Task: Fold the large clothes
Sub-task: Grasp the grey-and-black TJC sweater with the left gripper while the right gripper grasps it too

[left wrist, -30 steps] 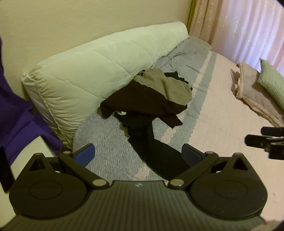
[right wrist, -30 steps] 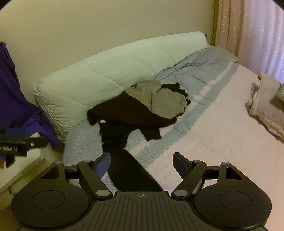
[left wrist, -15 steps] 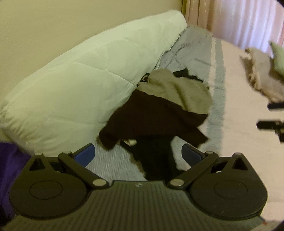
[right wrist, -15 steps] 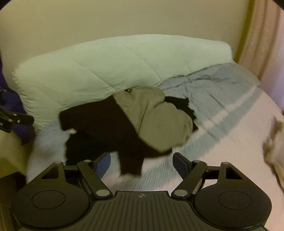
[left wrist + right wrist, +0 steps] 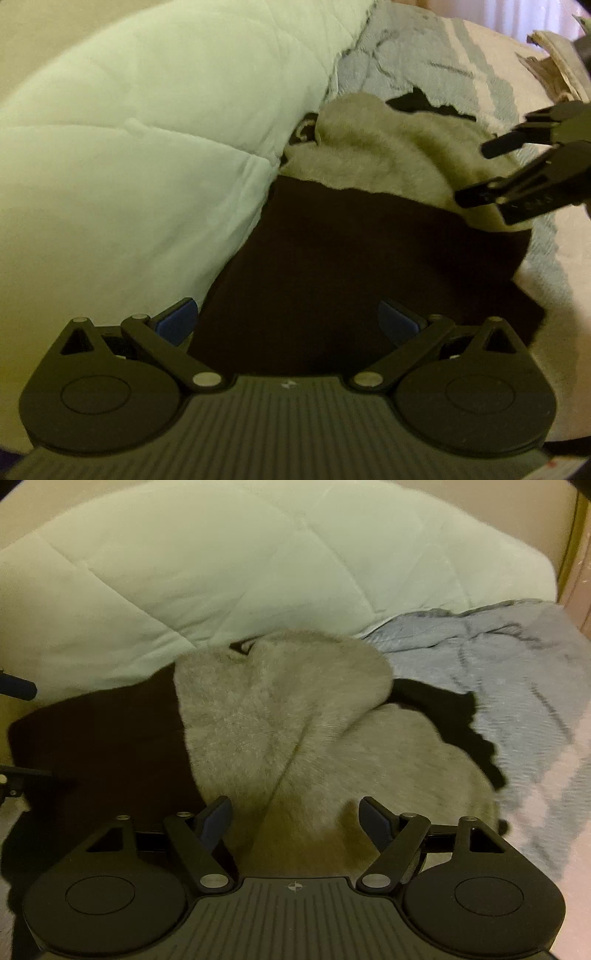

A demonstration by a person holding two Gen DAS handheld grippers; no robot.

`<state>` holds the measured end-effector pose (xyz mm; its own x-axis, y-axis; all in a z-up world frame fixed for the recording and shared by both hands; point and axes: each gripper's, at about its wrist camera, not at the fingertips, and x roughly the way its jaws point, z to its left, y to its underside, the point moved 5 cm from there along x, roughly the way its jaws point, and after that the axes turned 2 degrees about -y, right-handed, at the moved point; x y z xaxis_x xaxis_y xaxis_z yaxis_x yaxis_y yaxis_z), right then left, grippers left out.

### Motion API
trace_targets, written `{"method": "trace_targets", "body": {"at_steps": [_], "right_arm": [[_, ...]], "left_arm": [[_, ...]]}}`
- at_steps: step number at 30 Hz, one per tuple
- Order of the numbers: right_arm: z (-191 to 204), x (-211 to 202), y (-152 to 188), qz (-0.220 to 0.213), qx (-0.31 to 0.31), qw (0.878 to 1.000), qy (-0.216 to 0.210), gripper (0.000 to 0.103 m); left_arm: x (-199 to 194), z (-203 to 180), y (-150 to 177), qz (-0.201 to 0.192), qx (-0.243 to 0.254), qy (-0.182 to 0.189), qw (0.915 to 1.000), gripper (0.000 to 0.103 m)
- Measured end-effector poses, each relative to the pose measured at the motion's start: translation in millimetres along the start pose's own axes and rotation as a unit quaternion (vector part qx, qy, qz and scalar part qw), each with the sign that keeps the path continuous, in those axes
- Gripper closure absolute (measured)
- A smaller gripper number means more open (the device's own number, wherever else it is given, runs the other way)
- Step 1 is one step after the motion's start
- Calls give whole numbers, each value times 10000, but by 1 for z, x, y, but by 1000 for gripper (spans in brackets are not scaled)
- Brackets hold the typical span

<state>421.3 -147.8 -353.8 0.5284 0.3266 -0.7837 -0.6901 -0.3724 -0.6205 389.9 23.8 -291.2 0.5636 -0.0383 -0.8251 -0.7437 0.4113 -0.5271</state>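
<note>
Both tongs [image 5: 286, 317] [image 5: 295, 818], spread apart, have neared fuzzy beige [image 5: 295, 720], seemingly fleece, clothing.

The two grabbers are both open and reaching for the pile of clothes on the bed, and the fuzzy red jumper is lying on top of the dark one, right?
Nearly. The fuzzy jumper is beige-grey, not red; the right wrist view shows that. As you said, it lies on the dark garment on the bed, and both the left gripper and right gripper are open.

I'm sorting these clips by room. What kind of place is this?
Most likely a bedroom: a quilted white comforter bunched against the wall, a striped blue bedspread and a pile of clothes lying on it.
</note>
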Motion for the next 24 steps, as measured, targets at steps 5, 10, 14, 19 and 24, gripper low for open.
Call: {"method": "trace_targets", "body": {"at_steps": [5,10,14,19,24], "right_arm": [[5,1,0,-228,-95,9997,49,91],[12,-44,-5,-500,-29,9987,96,99],[16,-106,-4,-751,110,9964,390,99],[20,-215,25,-1011,566,9890,919,99],[36,-337,92,-1077,1005,9755,1632,99]], "left_arm": [[34,5,4,99,181,108,9997,5],[41,-2,3,218,496,319,9980,30],[13,-20,-4,39,728,330,9968,93],[-69,-57,1,-590,1087,663,9901,98],[-174,-127,32,-1041,1522,1293,9743,99]]}}
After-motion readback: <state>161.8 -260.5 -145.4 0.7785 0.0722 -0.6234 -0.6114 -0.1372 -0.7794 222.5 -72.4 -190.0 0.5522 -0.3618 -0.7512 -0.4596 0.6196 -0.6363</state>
